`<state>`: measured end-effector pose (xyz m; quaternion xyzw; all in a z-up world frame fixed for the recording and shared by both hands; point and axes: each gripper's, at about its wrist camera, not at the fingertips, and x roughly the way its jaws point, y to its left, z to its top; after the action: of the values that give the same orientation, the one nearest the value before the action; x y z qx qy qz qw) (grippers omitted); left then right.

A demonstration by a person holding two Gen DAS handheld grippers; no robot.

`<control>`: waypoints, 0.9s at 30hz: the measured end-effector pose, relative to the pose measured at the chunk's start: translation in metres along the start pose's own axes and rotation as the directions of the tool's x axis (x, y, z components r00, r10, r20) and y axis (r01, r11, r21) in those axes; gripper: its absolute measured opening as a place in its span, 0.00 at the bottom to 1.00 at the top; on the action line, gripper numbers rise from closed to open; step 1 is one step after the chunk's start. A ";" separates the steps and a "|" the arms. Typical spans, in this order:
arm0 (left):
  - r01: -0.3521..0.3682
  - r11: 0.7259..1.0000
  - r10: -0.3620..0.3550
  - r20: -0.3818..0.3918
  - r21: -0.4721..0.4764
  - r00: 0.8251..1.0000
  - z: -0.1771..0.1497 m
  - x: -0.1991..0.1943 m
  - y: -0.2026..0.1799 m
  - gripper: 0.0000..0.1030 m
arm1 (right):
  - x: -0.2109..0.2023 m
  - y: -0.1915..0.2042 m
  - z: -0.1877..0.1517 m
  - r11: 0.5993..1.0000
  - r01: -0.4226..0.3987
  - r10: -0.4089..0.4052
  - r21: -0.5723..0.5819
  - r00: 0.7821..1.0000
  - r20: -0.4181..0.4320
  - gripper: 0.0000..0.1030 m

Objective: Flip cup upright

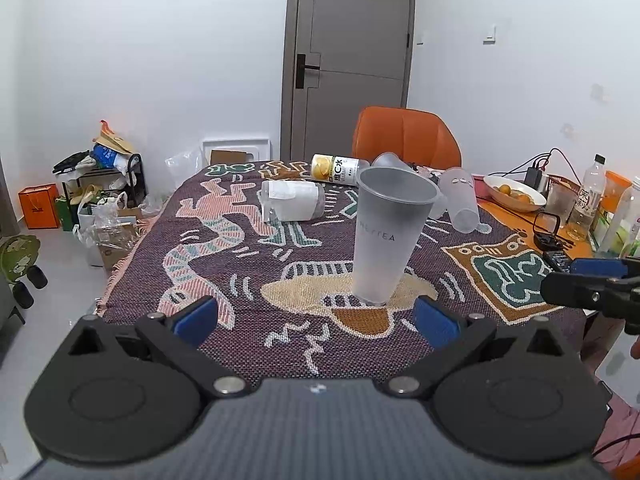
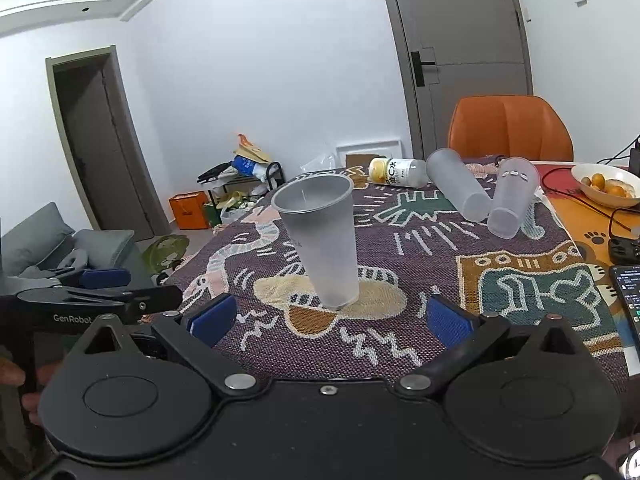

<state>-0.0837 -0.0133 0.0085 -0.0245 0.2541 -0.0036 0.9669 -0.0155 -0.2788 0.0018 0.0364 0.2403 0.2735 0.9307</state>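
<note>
A frosted translucent cup (image 1: pixel 384 240) stands upright, mouth up, on the patterned cloth in the middle of the table; it also shows in the right wrist view (image 2: pixel 324 240). My left gripper (image 1: pixel 316 322) is open and empty, a short way in front of the cup. My right gripper (image 2: pixel 328 320) is open and empty, also just in front of the cup. Two more frosted cups (image 2: pixel 460 190) (image 2: pixel 512 200) lie on their sides further back.
A bottle with a yellow label (image 1: pixel 334 168) and a white jar (image 1: pixel 290 200) lie on the cloth behind the cup. An orange chair (image 1: pixel 406 136) stands at the far edge. A bowl of fruit (image 1: pixel 514 194), bottles and cables crowd the right side. A phone (image 2: pixel 628 300) lies at the right.
</note>
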 end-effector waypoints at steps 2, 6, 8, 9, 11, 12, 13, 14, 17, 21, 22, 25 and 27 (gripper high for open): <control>0.000 1.000 0.000 0.001 -0.002 1.000 0.000 0.000 0.000 1.00 | 0.000 0.000 0.000 1.000 0.001 -0.001 0.000 1.000 0.002 1.00; -0.001 1.000 0.001 -0.001 -0.007 1.000 0.000 0.000 0.001 1.00 | 0.000 0.000 0.000 1.000 0.004 -0.004 0.006 1.000 0.003 1.00; -0.002 1.000 0.002 0.000 -0.006 1.000 0.000 0.000 0.001 1.00 | 0.000 0.000 0.000 1.000 0.003 -0.003 0.003 1.000 0.003 1.00; -0.004 1.000 0.004 -0.001 -0.007 1.000 0.000 0.001 0.001 1.00 | 0.000 0.000 0.000 1.000 0.003 -0.003 0.002 1.000 0.004 1.00; -0.004 1.000 0.004 -0.003 -0.010 1.000 -0.001 0.002 0.003 1.00 | 0.001 0.000 0.000 1.000 0.002 -0.002 0.001 1.000 0.005 1.00; -0.004 1.000 0.004 -0.005 -0.011 1.000 -0.001 0.002 0.003 1.00 | 0.001 0.000 0.000 1.000 0.004 -0.004 0.003 1.000 0.003 1.00; -0.004 1.000 0.004 -0.006 -0.012 1.000 -0.001 0.003 0.003 1.00 | 0.001 0.000 0.000 1.000 0.006 -0.006 0.004 1.000 0.001 1.00; -0.004 1.000 0.003 -0.007 -0.013 1.000 -0.001 0.003 0.003 1.00 | 0.001 0.000 0.000 1.000 0.007 -0.007 0.006 1.000 0.000 1.00; -0.002 1.000 0.002 -0.009 -0.013 1.000 -0.001 0.003 0.004 1.00 | 0.001 0.000 -0.001 1.000 0.008 -0.008 0.007 1.000 0.000 1.00; 0.000 1.000 0.000 -0.014 -0.015 1.000 -0.002 0.005 0.004 1.00 | -0.001 0.000 -0.001 1.000 0.009 -0.009 0.009 1.000 0.003 1.00; 0.000 1.000 -0.001 -0.015 -0.015 1.000 -0.003 0.006 0.004 1.00 | -0.001 -0.001 -0.001 1.000 0.010 -0.010 0.009 1.000 0.003 1.00; 0.000 1.000 0.000 -0.016 -0.014 1.000 -0.003 0.006 0.005 1.00 | 0.000 -0.001 0.000 1.000 0.011 -0.011 0.008 1.000 0.001 1.00; -0.001 1.000 0.001 -0.014 -0.016 1.000 -0.002 0.006 0.005 1.00 | 0.000 -0.001 0.000 1.000 0.011 -0.011 0.007 1.000 0.000 1.00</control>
<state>-0.0798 -0.0086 0.0033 -0.0324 0.2610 -0.0013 0.9648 -0.0153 -0.2792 0.0014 0.0382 0.2412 0.2674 0.9321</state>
